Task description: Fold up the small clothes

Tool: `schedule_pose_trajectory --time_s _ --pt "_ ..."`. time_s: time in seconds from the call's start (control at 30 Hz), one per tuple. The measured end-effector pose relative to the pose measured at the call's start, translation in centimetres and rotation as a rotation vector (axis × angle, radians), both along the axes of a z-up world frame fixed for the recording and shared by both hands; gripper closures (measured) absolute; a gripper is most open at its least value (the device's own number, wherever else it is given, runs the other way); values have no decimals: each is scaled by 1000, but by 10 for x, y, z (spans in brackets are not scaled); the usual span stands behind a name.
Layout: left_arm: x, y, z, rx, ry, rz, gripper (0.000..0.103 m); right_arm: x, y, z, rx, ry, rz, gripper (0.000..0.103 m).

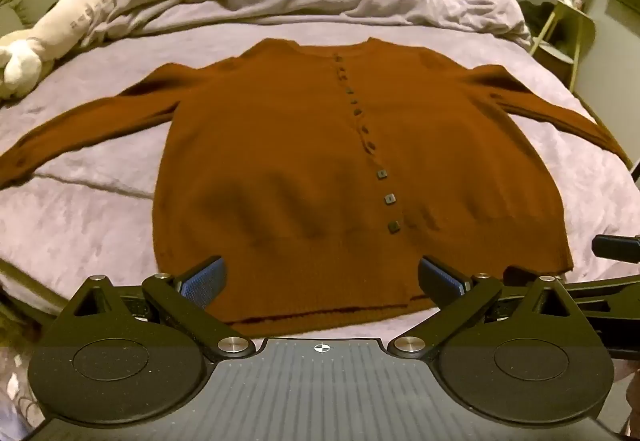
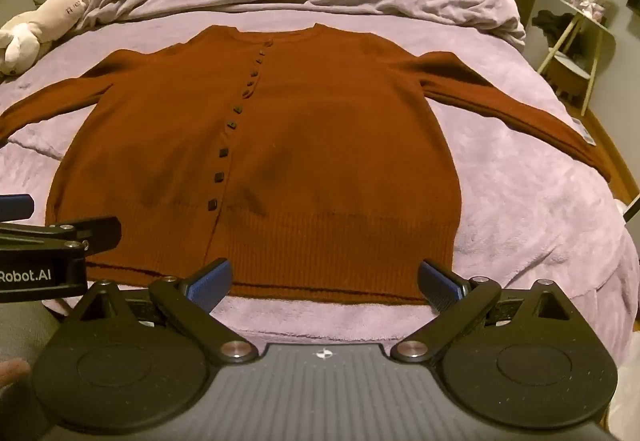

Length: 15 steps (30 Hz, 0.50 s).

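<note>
Rust-brown knit cardigan (image 1: 304, 161) | soft, floppy, we judge | we'd pinch its hem corners | left gripper (image 1: 322, 281), right gripper (image 2: 324, 283) spread wide, empty

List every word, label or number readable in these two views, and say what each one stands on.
"Robot.AI": white letters on the black body of the left gripper, at the right wrist view's left edge.
Dark lettering along the long cream plush toy: too blurred to read.
Small white tag on the rust-brown buttoned cardigan, at its sleeve end: too small to read.
Nothing else is legible.
</note>
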<state>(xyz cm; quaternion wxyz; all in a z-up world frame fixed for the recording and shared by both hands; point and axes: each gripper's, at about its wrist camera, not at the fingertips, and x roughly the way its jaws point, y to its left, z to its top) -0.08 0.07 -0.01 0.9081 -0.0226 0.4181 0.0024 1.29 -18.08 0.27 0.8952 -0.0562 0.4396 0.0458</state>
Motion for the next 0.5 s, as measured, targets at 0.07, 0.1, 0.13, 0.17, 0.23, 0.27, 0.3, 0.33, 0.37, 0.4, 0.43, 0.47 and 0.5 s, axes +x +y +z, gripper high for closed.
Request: schedule_pose_trajectory --time_s 0.07,0.1,0.13,0.17,0.23,0.27,0.3,0.33,0.37,0.4,0.43,0.47,0.5 --pt "0 1 -1 6 8 3 0 -1 0 0 -3 3 0 4" --pt "0 1 -1 10 12 6 0 -1 0 0 -4 3 -1 4" --pt "1 1 -2 12 17 7 0 -1 0 1 -4 2 0 4" --pt "1 1 -2 15 20 8 0 -1 0 1 -4 1 0 4" --pt "2 -6 5 8 3 -2 0 -1 0 2 -3 1 -2 4" --pt "2 -3 3 3 5 0 0 -1 0 2 -2 0 -2 4" --pt "2 -4 3 5 5 0 0 -1 0 3 -3 -1 -3 4" --pt "2 -4 3 5 5 -1 0 -5 2 7 -3 -5 -3 4" --pt "2 -4 4 5 5 0 0 -5 2 7 -4 -6 -3 4" --pt "2 -5 4 5 5 0 0 -4 2 7 -4 -6 -3 4" --pt "2 -5 5 5 6 1 0 -3 2 8 -3 -6 -3 4" --pt "2 -5 5 5 6 1 0 -2 2 8 -3 -7 -3 4" --pt "2 -6 5 6 6 1 0 -4 0 5 -3 -11 -2 4"
